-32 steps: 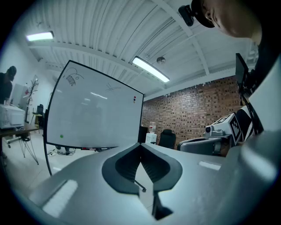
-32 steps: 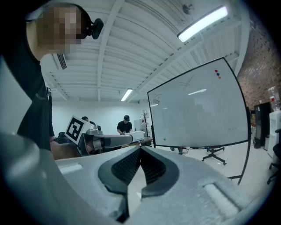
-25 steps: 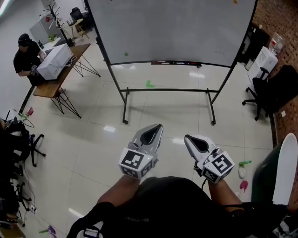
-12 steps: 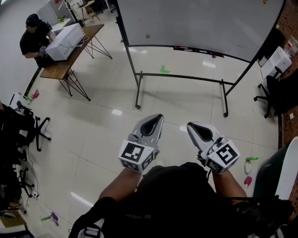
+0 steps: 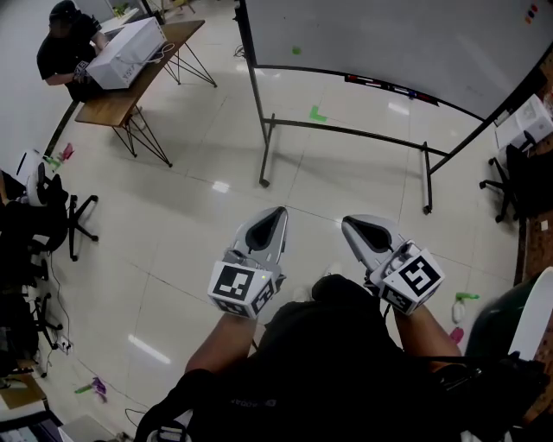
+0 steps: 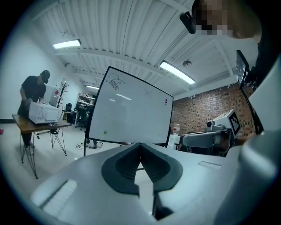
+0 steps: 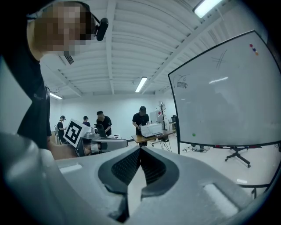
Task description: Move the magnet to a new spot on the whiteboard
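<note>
Across the pale tiled floor, well ahead of both grippers, the whiteboard stands upright on a dark frame and fills the top of the head view. Off to the left of it is a wooden worktop on thin metal legs. A white box rests on that worktop, and a person in dark clothes bends over it from the far edge. A dark office chair stands at the right, beyond the board's right edge. Closer in, the left gripper and the right gripper are held side by side above the floor, apart from each other and pointing towards the board. Each has its jaws closed tip to tip, with nothing between them. A green mark lies on the floor under the board's lower edge. The green magnet sits on the board near its lower left corner, just above the lower edge and well apart from either gripper. A few small coloured magnets cluster near the board's upper right corner.
</note>
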